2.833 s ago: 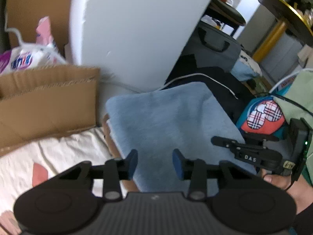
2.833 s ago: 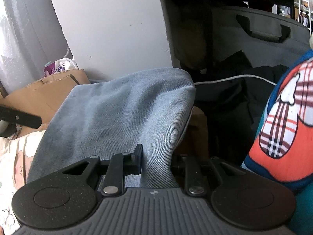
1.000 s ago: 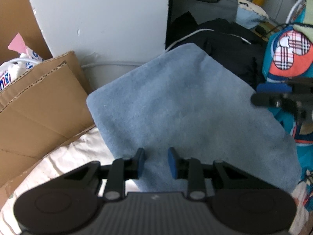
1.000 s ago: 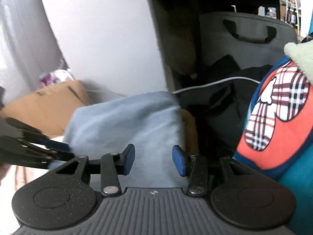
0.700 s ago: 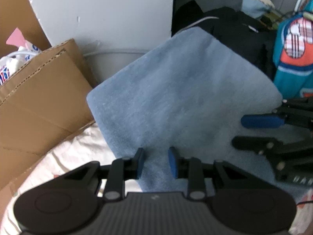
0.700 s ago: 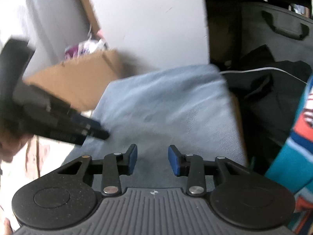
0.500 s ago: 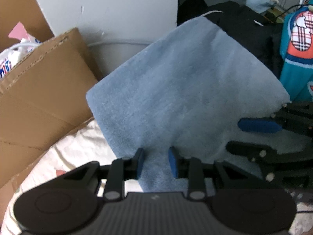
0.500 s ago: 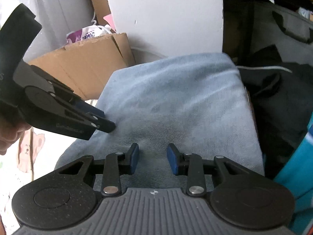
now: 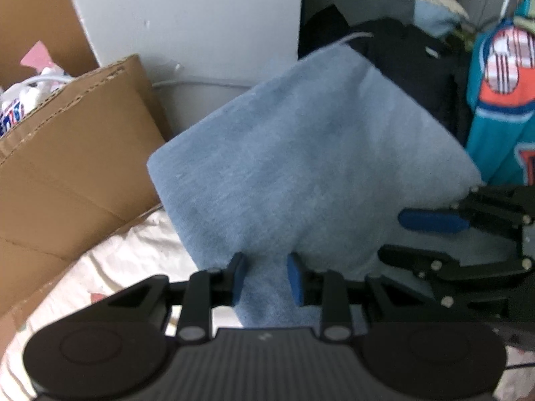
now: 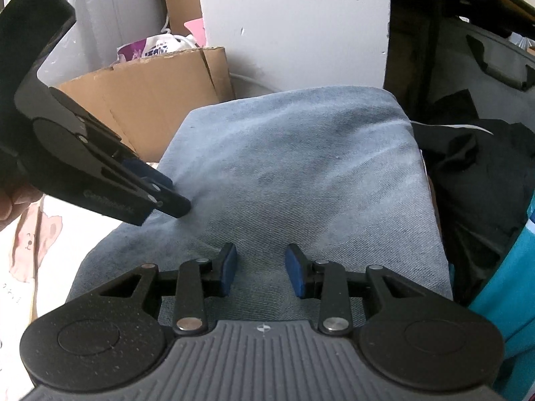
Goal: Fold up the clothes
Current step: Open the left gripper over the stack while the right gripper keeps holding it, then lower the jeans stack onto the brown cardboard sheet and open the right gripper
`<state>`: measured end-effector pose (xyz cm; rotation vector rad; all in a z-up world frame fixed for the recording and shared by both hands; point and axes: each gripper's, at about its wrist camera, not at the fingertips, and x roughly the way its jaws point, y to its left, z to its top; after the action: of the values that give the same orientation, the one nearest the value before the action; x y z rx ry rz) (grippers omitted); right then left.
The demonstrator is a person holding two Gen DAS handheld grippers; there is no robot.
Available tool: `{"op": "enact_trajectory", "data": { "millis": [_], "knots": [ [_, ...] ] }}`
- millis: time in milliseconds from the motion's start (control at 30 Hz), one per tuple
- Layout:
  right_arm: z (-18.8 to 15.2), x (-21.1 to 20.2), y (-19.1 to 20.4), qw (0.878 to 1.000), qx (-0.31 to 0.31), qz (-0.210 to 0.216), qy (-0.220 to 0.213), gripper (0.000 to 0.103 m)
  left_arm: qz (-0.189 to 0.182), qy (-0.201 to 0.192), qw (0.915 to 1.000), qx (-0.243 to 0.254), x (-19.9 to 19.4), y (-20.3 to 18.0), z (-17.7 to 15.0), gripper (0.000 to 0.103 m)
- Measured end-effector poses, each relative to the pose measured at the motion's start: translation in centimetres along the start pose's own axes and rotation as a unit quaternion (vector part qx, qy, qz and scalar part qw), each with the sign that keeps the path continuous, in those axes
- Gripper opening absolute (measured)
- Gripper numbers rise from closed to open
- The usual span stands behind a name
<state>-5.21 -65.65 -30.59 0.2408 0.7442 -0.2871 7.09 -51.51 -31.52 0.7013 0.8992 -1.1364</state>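
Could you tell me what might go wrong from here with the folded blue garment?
1. The blue garment overhangs its support near the black clothes; a tug could slide it off.
2. The left gripper has only a fabric ridge between its fingers; the top layer alone may lift, undoing the fold.
3. The right gripper is close by, so they could collide.

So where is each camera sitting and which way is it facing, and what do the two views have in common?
Left wrist: sits on the left gripper, looking down along its fingers at the folded blue cloth; the right gripper shows at the right edge.
Right wrist: sits on the right gripper, looking down over the same cloth; the left gripper and part of a hand show at left.
Shared: blue cloth, cardboard box, white panel, black clothing.
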Motion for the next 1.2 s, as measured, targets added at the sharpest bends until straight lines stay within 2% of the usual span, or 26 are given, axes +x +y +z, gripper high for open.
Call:
{"op": "enact_trajectory", "data": {
  "millis": [100,167,300,533,833,933,1000,1067,1133,1200],
  "knots": [
    [-0.5,-1.1,-0.6,1.0,0.02,0.002,-0.013,0.04,-0.001,-0.023,0.9997,0.007,-0.9,-0.5,-0.6,0.032],
    [-0.9,-2.1,-0.6,1.0,0.01,-0.011,-0.015,0.043,0.003,-0.032,0.9994,0.012,-1.0,-0.8,-0.9,0.032],
    [-2.0,-3.8,-1.2,0.999,0.003,-0.029,-0.021,0.044,-0.016,-0.03,0.9992,-0.021,-0.4,0.4,-0.1,0.032],
    [-4.4,-6.2,-1.9,0.999,-0.006,-0.039,-0.032,0.044,-0.021,-0.026,0.9994,-0.01,-0.2,0.7,0.0,0.033],
    [-6.1,-9.4,-2.2,0.997,-0.03,-0.069,-0.014,0.044,-0.008,-0.023,0.9997,-0.001,-0.5,0.0,-0.3,0.034],
    [-6.5,-11.0,-2.7,0.997,-0.009,-0.076,-0.023,0.044,0.0,-0.03,0.9996,0.001,-1.1,-0.6,-0.6,0.033],
    [-6.6,-12.0,-3.2,0.996,0.014,-0.08,-0.033,0.044,-0.007,-0.028,0.9994,-0.018,-1.7,-0.6,-0.9,0.034],
    [-6.8,-12.9,-4.1,0.994,0.054,-0.08,-0.042,0.044,-0.024,-0.035,0.9988,-0.023,-2.6,-0.9,-1.6,0.045],
    [-7.3,-13.6,-5.4,0.991,0.102,-0.069,-0.049,0.045,-0.032,-0.04,0.9985,-0.021,-3.5,-1.3,-2.3,0.051],
    [-8.3,-13.8,-6.8,0.985,0.157,-0.055,-0.05,0.05,-0.027,-0.042,0.9986,-0.017,-4.2,-1.9,-3.1,0.055]
  ]
}}
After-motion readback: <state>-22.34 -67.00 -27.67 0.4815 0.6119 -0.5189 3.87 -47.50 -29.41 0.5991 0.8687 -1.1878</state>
